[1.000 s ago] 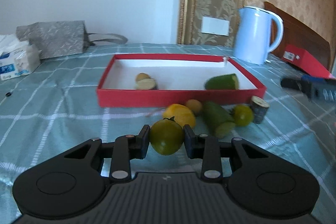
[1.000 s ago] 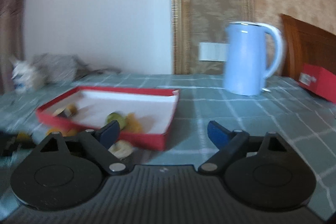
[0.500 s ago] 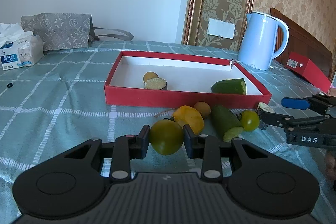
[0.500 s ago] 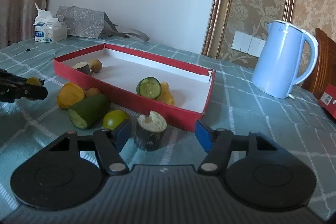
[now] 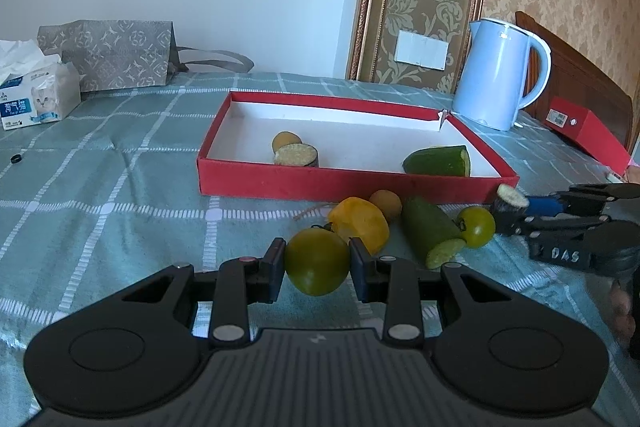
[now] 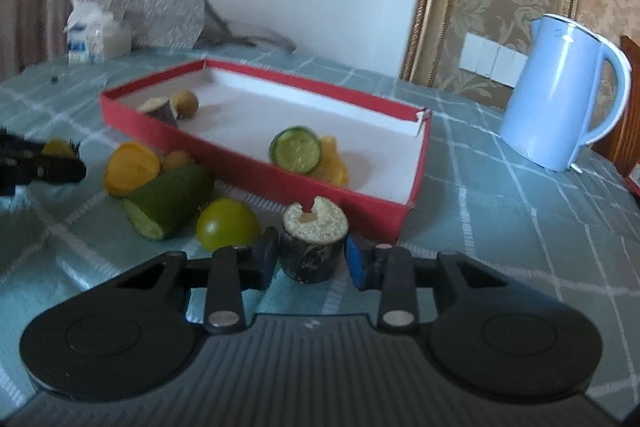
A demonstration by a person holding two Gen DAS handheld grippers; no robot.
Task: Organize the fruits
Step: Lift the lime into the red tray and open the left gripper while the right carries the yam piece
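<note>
My left gripper (image 5: 317, 263) is shut on a green tomato (image 5: 316, 261), held just above the checked tablecloth in front of the red box (image 5: 340, 183). In the right wrist view my right gripper (image 6: 310, 255) has its blue pads against the sides of a dark eggplant chunk (image 6: 314, 231), its jaws closing on it. A yellow pepper piece (image 5: 360, 223), a small round fruit (image 5: 386, 201), a cucumber half (image 5: 430, 231) and a small green tomato (image 5: 476, 225) lie before the box. Inside it lie a cucumber piece (image 5: 438, 161), an eggplant slice (image 5: 296, 155) and another round fruit (image 5: 286, 141).
A light blue kettle (image 5: 498, 91) stands behind the box's right corner, with a red carton (image 5: 580, 127) further right. A tissue pack (image 5: 36, 99) and a grey bag (image 5: 116, 55) sit at the back left. A small black ring (image 5: 15, 158) lies on the cloth.
My right gripper came in from the right, dropped around the eggplant chunk and drew its wide jaws in onto it. The left gripper kept still with the green tomato.
</note>
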